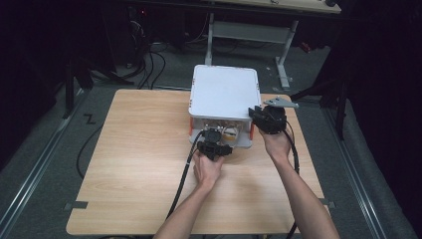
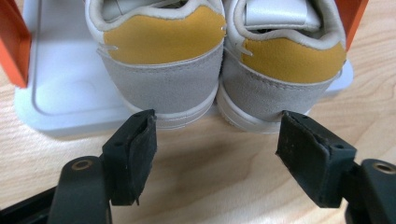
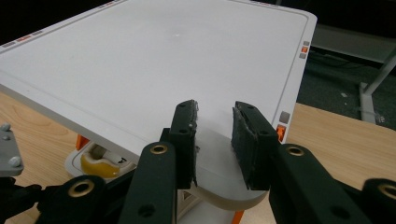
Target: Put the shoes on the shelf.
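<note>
Scene: I am working at a wooden table [image 1: 139, 174] where a white two-tier shoe rack [image 1: 225, 92] with orange posts stands at the far edge.
Shoes: a pair of grey suede sneakers with yellow heel patches sits on the rack's lower shelf, heels toward me; left sneaker [image 2: 163, 70] and right sneaker [image 2: 285, 74] touch side by side.
Left gripper [image 2: 217, 154]: released, jaws apart just in front of the two heels, gripping nothing; neither pad touches a shoe.
Right gripper [image 3: 215, 140]: its jaws straddle the near corner of the rack's top panel [image 3: 154, 70]; I judge it clamps that edge to steady the rack, though the contact is hard to confirm.
Step in hand: I judge it to be taking a sneaker out by its heel.
How to do it well: I would centre the left jaws on one heel only, not the seam between both, push in until the pads flank the suede counter, then close firmly.
Risk: catching both shoes, or dragging the rack if the right hold slips.
</note>
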The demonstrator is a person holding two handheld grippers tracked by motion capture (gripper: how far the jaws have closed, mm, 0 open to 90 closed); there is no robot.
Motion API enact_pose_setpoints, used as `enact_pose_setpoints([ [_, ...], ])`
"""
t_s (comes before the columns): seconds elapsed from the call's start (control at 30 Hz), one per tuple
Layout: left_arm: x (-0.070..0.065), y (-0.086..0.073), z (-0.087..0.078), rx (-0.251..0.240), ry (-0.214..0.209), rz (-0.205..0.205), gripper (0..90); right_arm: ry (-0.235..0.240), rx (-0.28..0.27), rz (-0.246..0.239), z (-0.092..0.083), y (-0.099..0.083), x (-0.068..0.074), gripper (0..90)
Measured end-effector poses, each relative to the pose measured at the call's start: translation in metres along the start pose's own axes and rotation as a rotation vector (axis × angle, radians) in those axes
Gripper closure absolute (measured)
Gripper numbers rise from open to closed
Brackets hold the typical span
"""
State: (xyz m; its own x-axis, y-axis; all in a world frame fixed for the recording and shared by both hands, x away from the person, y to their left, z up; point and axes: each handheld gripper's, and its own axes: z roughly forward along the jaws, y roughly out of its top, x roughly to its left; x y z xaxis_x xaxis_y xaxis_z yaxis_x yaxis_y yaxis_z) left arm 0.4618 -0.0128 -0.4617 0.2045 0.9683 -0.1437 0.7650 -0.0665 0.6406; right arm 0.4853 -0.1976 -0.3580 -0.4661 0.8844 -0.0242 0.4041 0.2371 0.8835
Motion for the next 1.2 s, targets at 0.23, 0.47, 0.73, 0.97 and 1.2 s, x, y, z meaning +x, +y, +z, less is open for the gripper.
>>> enact_pose_setpoints([
  [0.23, 0.000, 0.010, 0.010, -0.007, 0.007, -0.013, 32.1, -0.002, 0.002, -0.002, -0.001, 0.000, 0.001, 70.0],
  [0.47, 0.000, 0.016, 0.019, -0.031, 0.001, -0.053, 33.4, -0.001, 0.001, -0.004, -0.001, 0.000, 0.001, 70.0],
  [0.73, -0.001, 0.020, 0.024, -0.041, -0.001, -0.051, 33.8, -0.003, 0.002, -0.003, -0.001, 0.000, 0.001, 70.1],
  [0.97, 0.009, 0.011, 0.008, -0.042, -0.035, 0.009, 30.3, -0.003, 0.000, -0.002, -0.001, 0.000, 0.000, 67.4],
  [1.2, 0.025, 0.006, -0.014, -0.069, -0.078, 0.064, 30.8, -0.006, -0.003, 0.018, -0.005, 0.000, -0.006, 55.9],
])
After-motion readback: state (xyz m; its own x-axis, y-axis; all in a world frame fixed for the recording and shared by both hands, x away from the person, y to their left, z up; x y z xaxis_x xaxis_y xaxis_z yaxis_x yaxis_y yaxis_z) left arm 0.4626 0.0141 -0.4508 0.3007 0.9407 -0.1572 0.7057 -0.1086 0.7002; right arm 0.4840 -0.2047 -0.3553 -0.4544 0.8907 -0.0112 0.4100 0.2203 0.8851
